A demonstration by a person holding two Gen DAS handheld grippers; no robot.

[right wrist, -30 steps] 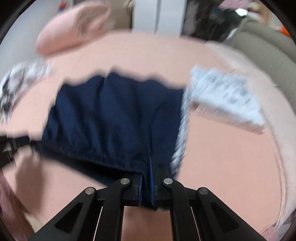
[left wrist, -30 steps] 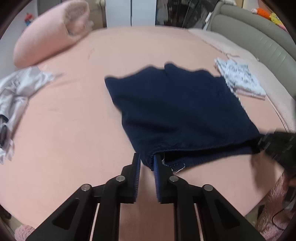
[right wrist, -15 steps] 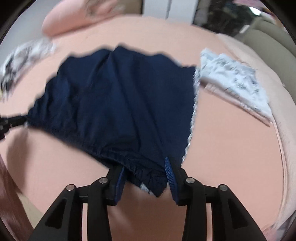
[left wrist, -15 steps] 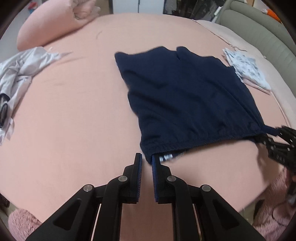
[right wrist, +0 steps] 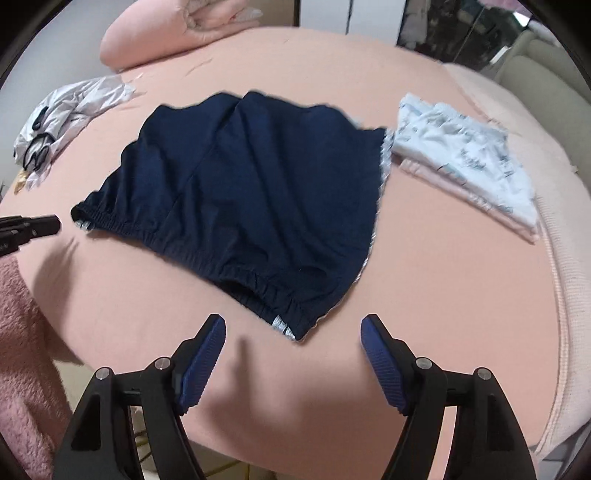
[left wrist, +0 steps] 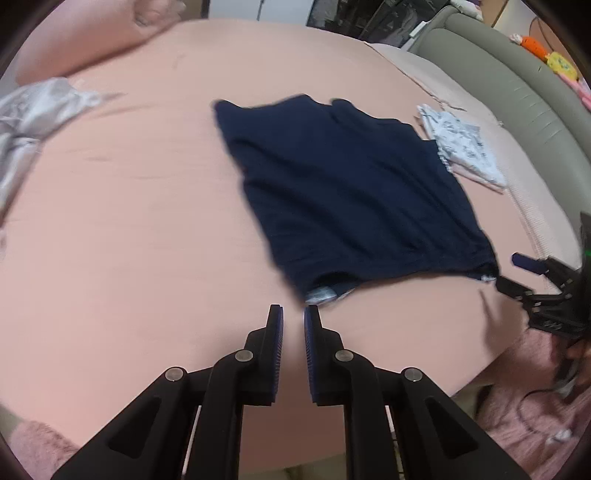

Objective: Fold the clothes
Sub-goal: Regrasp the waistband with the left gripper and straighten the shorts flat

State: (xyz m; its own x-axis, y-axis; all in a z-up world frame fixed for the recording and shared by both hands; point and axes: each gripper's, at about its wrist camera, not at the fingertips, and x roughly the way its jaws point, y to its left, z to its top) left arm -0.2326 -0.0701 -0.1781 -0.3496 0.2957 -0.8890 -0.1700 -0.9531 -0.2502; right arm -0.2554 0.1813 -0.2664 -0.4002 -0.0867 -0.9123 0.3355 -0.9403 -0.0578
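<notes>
Navy shorts lie flat on the pink bed, elastic waistband toward me. My left gripper hovers just short of the waistband's left corner. Its jaws are almost together, with only a slit between them and nothing in it. In the right wrist view the left gripper pokes in at the left edge, beside that corner. My right gripper is opening, its jaws wide apart. The waistband's right corner lies just beyond the blue pads, untouched. It also shows as the right gripper at the right edge.
A folded white patterned garment lies right of the shorts, touching their far corner. A crumpled silvery garment sits at the far left. A pink bundle is at the back. The bed's near edge runs below the grippers, above a fluffy pink rug.
The right jaws went from shut on the waistband to wide open, and the shorts settled flat. The left gripper drew back, so its waistband corner now lies free ahead of the tips.
</notes>
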